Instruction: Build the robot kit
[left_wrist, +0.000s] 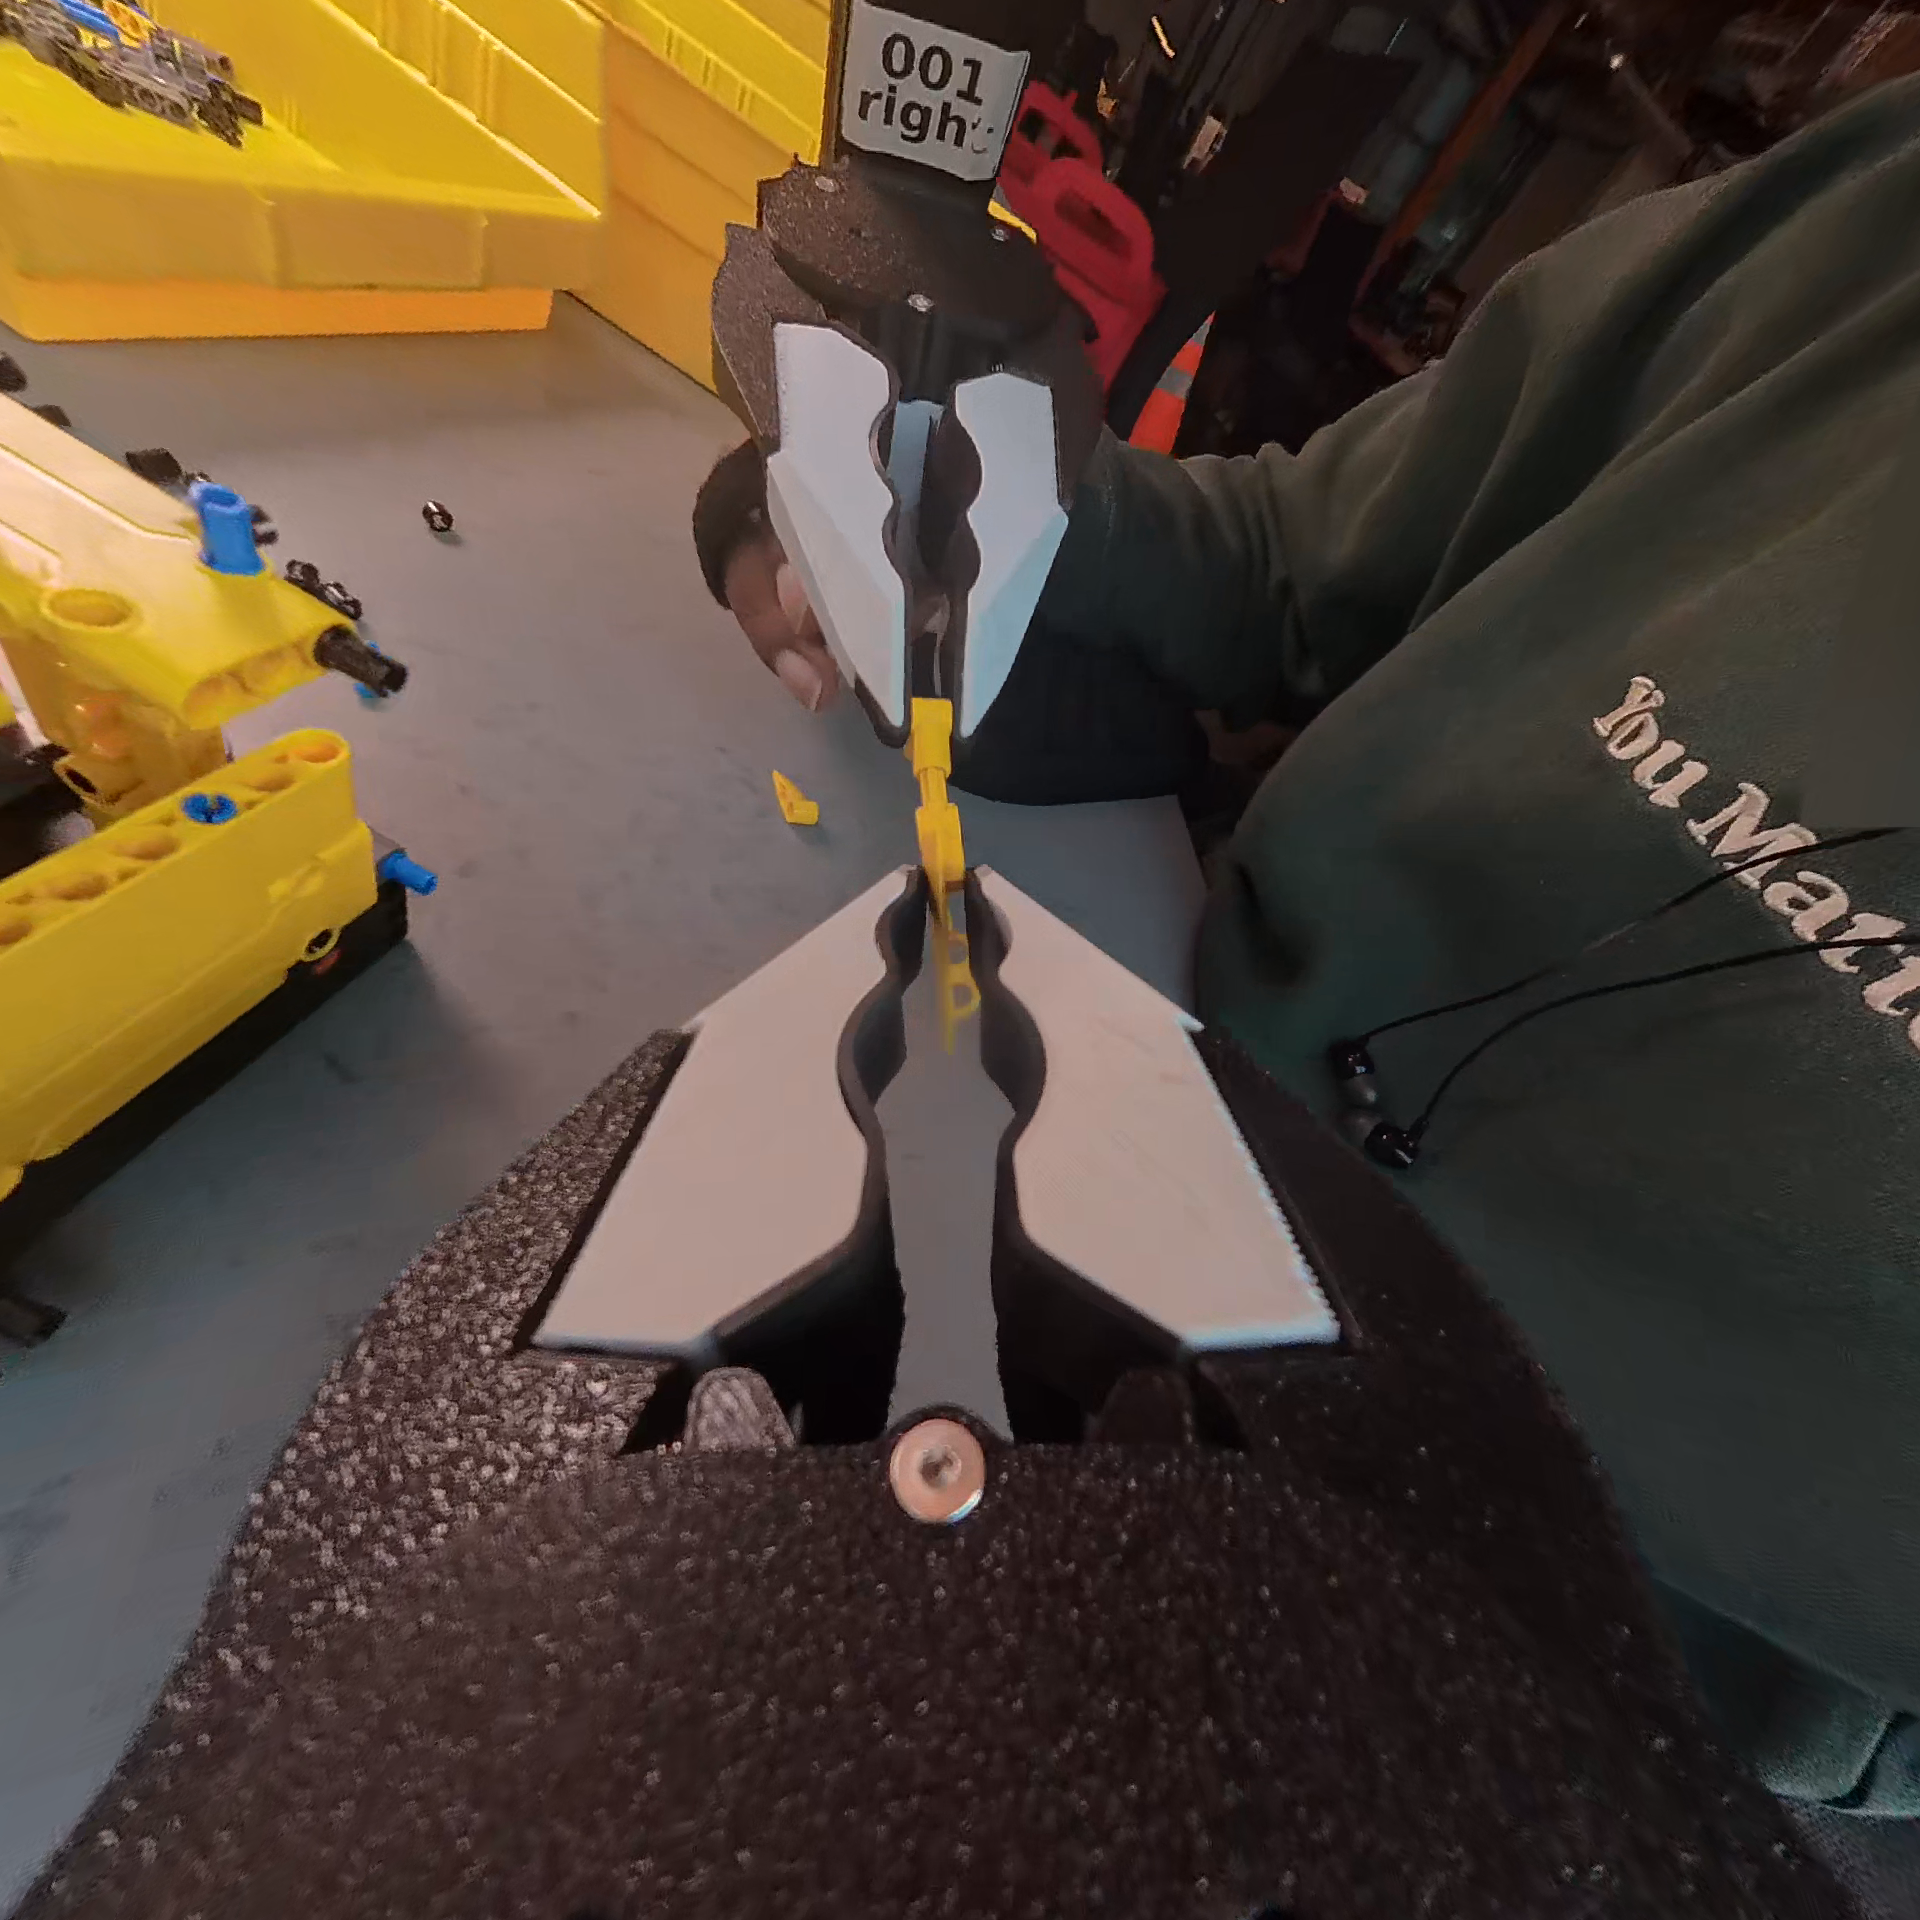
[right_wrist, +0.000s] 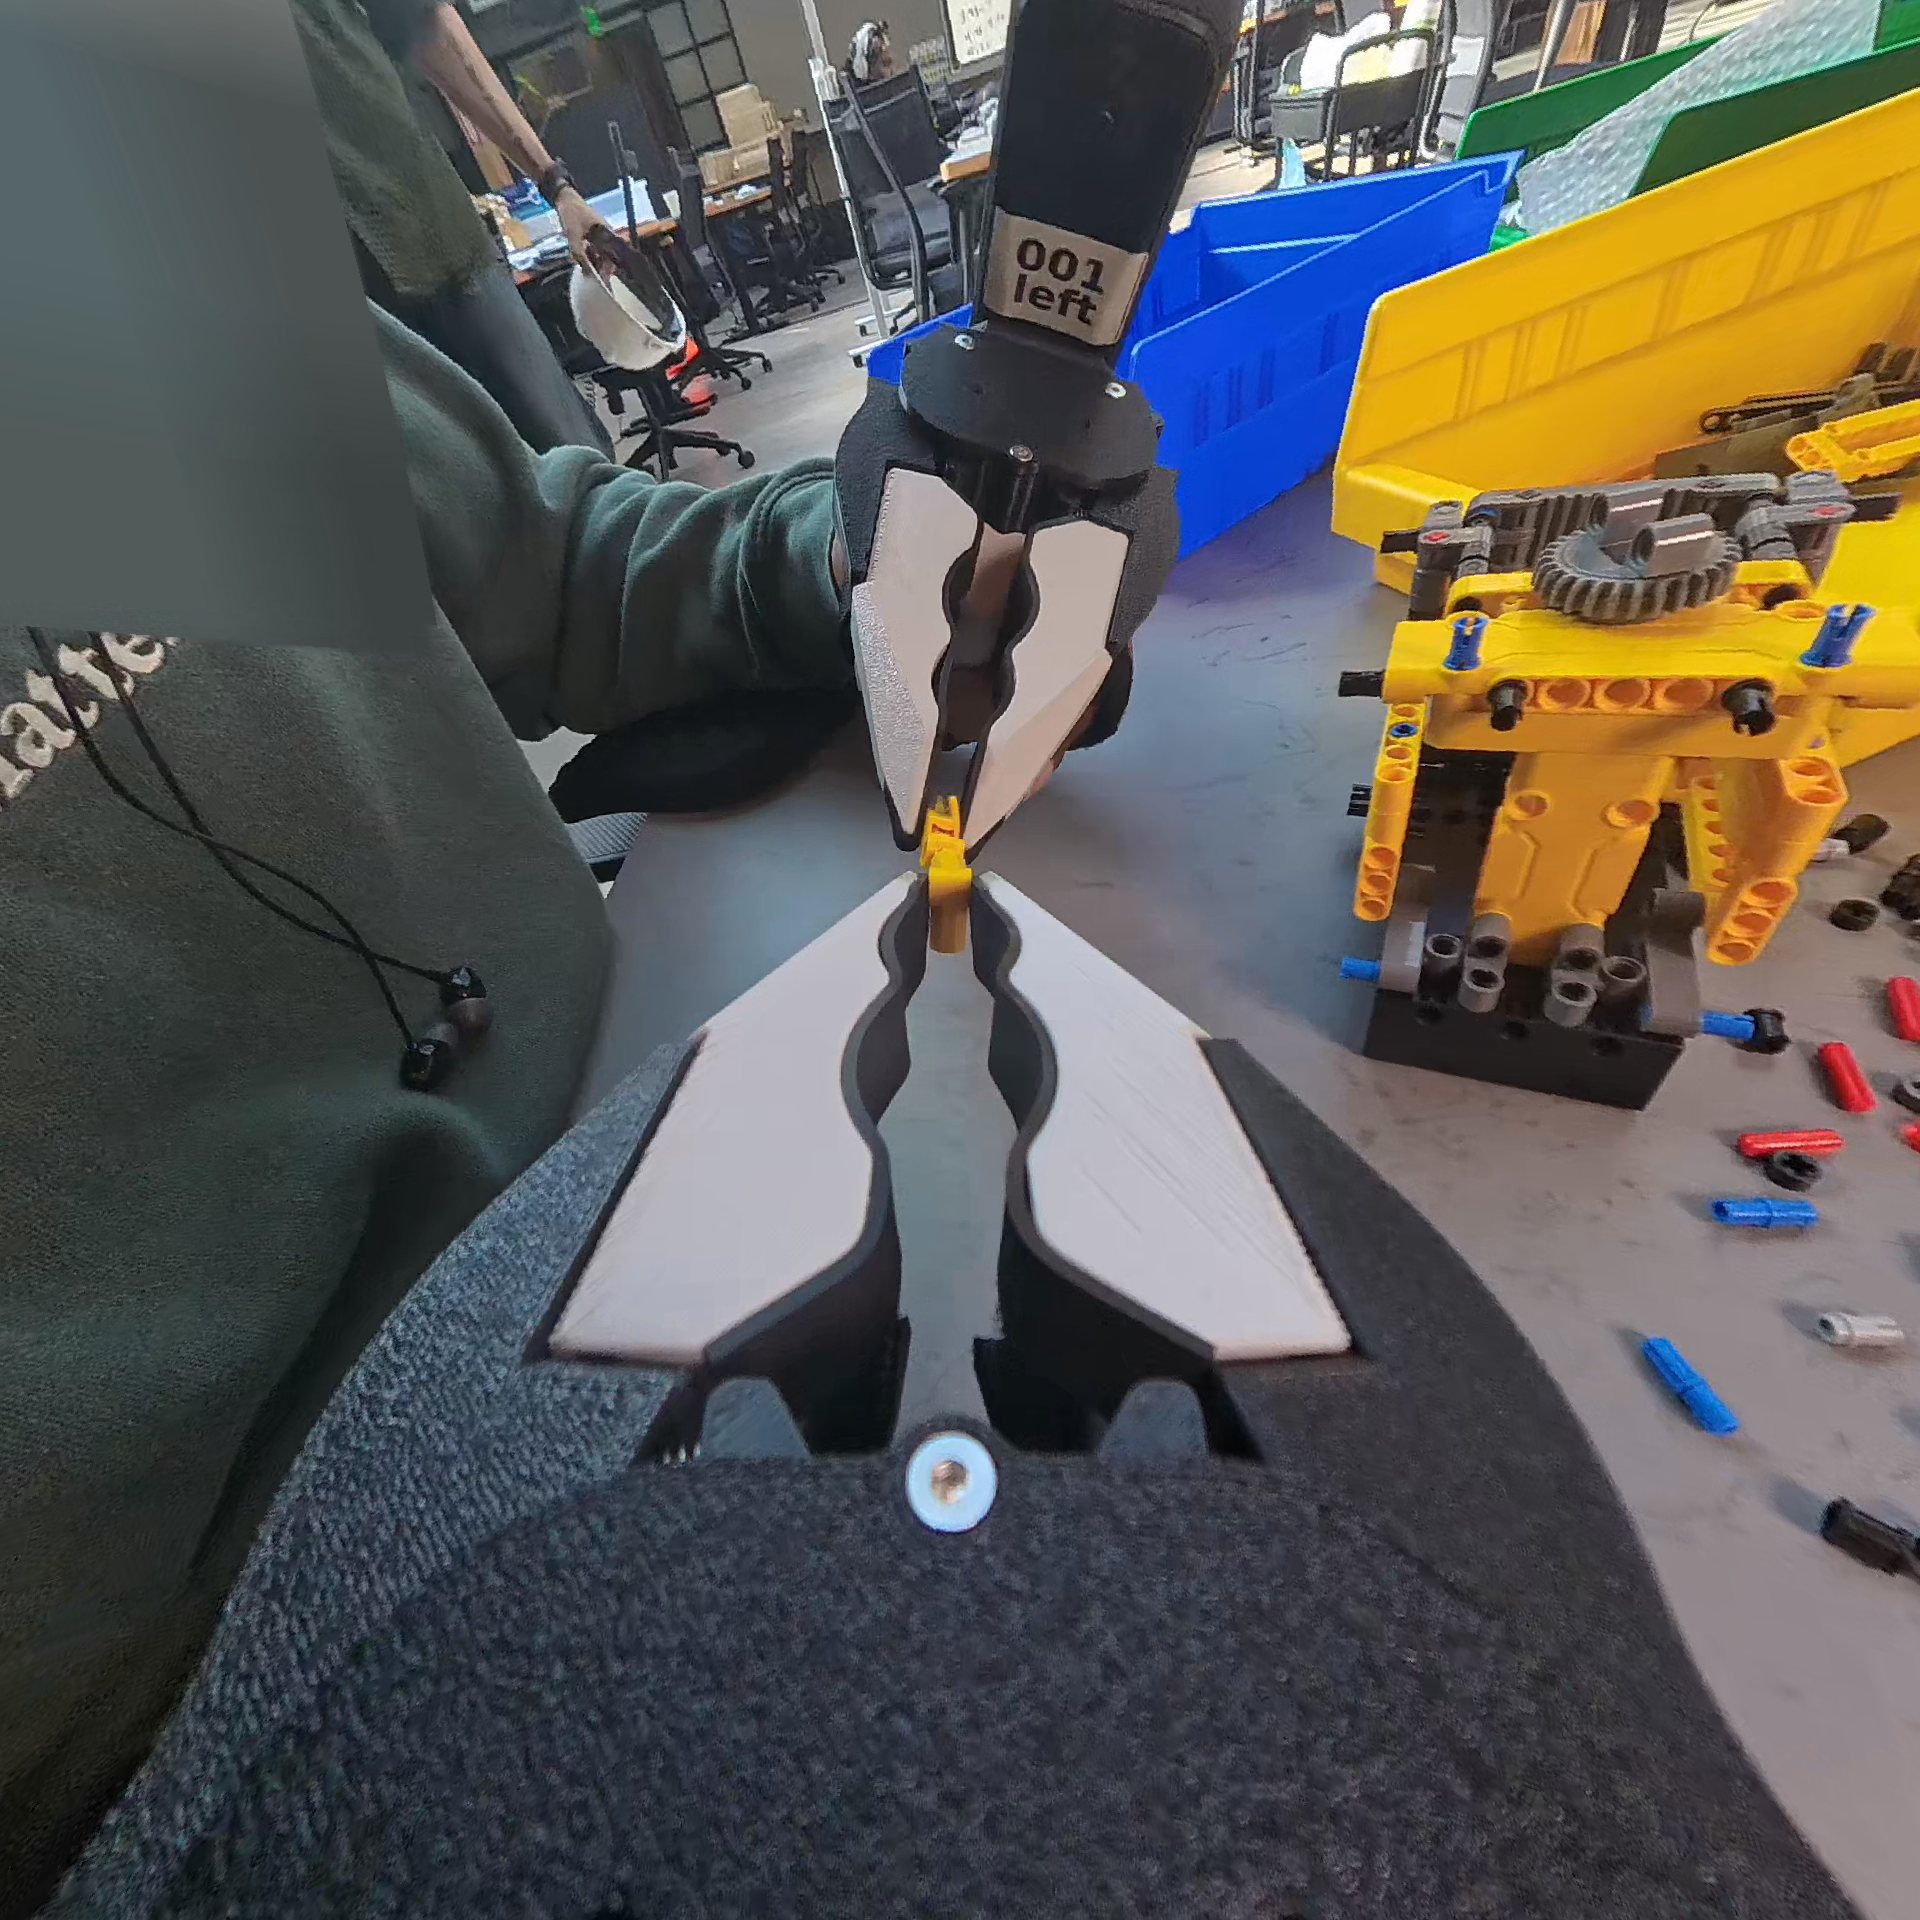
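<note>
While both meet tip to tip above the desk (left_wrist: 582, 727), left tongs (left_wrist: 943, 883) and right tongs (right_wrist: 945, 883) each pinch a small yellow piece (left_wrist: 940, 821), left of the yellow block model (right_wrist: 1621, 748).

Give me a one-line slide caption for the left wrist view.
Left gripper and right gripper, tip to tip, each pinch small yellow pieces above the grey table.

Black speckled left gripper (left_wrist: 943, 883) and right gripper (right_wrist: 945, 883), white fingers (left_wrist: 748, 1174), silver screw (left_wrist: 937, 1473) at six o'clock, green sleeve (left_wrist: 1351, 540)
</note>
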